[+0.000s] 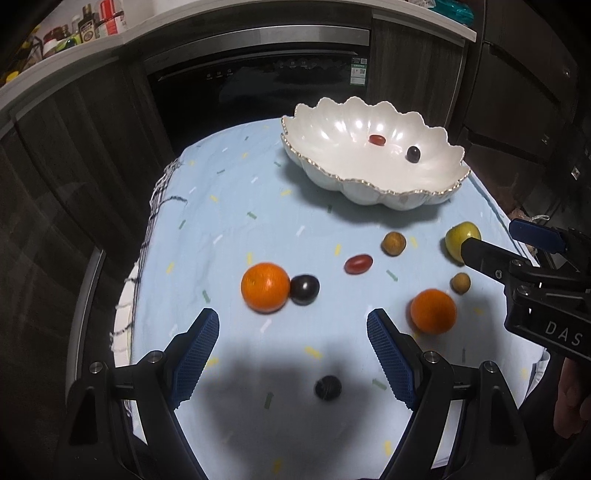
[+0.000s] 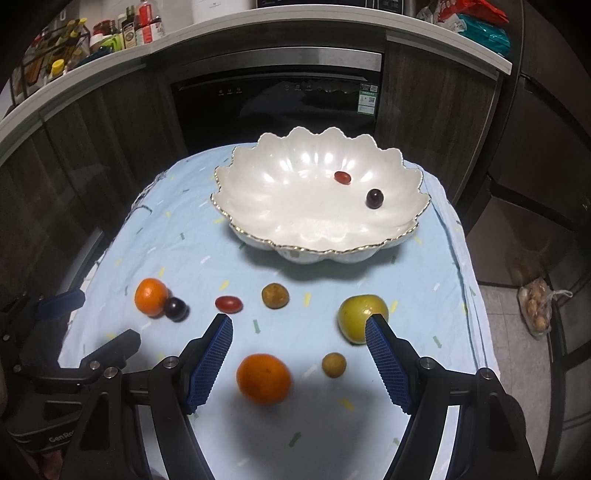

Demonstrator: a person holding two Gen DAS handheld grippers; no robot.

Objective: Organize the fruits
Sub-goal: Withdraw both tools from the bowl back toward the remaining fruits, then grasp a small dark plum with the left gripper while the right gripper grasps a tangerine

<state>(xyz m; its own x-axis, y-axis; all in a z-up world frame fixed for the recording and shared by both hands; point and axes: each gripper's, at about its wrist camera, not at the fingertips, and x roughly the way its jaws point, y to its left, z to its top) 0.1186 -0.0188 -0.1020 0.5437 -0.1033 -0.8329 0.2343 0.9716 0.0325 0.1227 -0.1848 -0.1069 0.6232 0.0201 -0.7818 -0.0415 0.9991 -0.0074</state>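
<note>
A white scalloped bowl (image 1: 332,155) (image 2: 291,210) stands at the far side of the blue cloth and holds a red grape tomato (image 2: 342,177) and a dark grape (image 2: 374,198). My left gripper (image 1: 293,325) is open over bare cloth, with an orange (image 1: 265,287) and a dark grape (image 1: 304,290) just ahead of it and another dark grape (image 1: 327,387) below it. My right gripper (image 2: 299,325) is open above a second orange (image 2: 263,378) and a small longan (image 2: 333,364). A green apple (image 2: 360,319) sits partly behind its right finger. A red tomato (image 2: 229,303) and a brown longan (image 2: 275,295) lie further ahead.
The small table under the blue cloth (image 1: 240,221) drops off on the left, right and far sides. A dark built-in appliance (image 2: 277,107) and cabinets stand behind, with bottles (image 2: 140,27) on the counter. A plastic bag (image 2: 535,310) lies on the floor at right.
</note>
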